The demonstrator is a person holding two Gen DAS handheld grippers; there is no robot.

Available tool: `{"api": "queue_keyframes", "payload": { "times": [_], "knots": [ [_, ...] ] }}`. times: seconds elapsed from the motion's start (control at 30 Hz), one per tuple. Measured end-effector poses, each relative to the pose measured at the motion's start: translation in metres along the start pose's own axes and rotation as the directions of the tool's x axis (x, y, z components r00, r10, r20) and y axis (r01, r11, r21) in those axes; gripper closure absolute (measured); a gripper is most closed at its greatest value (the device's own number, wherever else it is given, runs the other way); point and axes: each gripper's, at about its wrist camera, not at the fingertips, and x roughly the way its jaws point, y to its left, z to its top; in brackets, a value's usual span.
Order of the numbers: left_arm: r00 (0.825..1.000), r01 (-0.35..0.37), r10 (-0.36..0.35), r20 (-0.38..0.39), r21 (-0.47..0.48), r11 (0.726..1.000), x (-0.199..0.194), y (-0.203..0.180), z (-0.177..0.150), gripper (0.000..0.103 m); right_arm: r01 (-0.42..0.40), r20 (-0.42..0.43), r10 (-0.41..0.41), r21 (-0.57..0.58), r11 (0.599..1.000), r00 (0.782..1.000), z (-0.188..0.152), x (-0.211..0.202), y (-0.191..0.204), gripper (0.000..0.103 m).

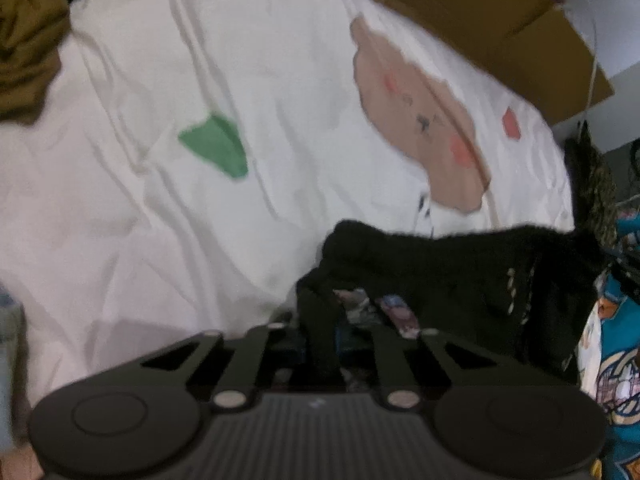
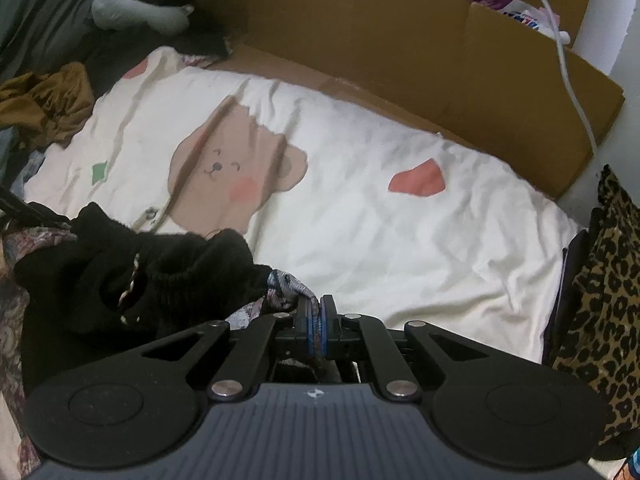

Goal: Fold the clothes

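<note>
A black fuzzy garment [image 1: 440, 280] lies bunched over a patterned cloth [image 1: 400, 312] at the near edge of the bed. In the left wrist view it drapes over my left gripper [image 1: 320, 332], and a black strand of it runs down between the nearly closed jaws; the fingertips are hidden under it. In the right wrist view the black garment [image 2: 140, 280] sits to the left. My right gripper [image 2: 316, 320] is shut, its blue pads [image 2: 326, 324] pinching an edge of the patterned cloth [image 2: 284, 286] that comes out from under the black one.
A white duvet [image 2: 360, 220] with a bear print [image 2: 236, 168] covers the bed. Cardboard sheets [image 2: 400, 52] line the far side, with a white cable [image 2: 568, 72] across them. A mustard garment [image 2: 44, 104] and a grey neck pillow [image 2: 136, 4] lie far left, leopard-print fabric [image 2: 600, 280] right.
</note>
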Motion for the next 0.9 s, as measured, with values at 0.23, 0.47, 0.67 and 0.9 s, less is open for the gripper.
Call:
{"api": "queue_keyframes", "payload": {
  "times": [0.23, 0.47, 0.67, 0.9],
  "knots": [
    [0.992, -0.022, 0.012, 0.127, 0.08, 0.997, -0.031, -0.023, 0.023, 0.097, 0.039, 0.062, -0.04, 0.014, 0.999, 0.997, 0.014, -0.011, -0.007, 0.101],
    [0.976, -0.029, 0.001, 0.219, 0.122, 0.992, -0.05, -0.045, 0.044, 0.097, 0.069, 0.112, -0.073, 0.038, 0.997, 0.991, 0.029, -0.018, -0.02, 0.101],
    [0.957, -0.023, -0.013, 0.289, 0.118, 0.993, -0.064, -0.055, 0.073, 0.097, 0.094, 0.143, -0.102, 0.058, 0.994, 0.984, 0.04, -0.02, -0.031, 0.101],
    [0.937, -0.029, -0.021, 0.349, 0.137, 0.99, -0.063, -0.07, 0.1, 0.097, 0.129, 0.174, -0.142, 0.085, 0.988, 0.974, 0.048, -0.021, -0.048, 0.101]
  ]
}}
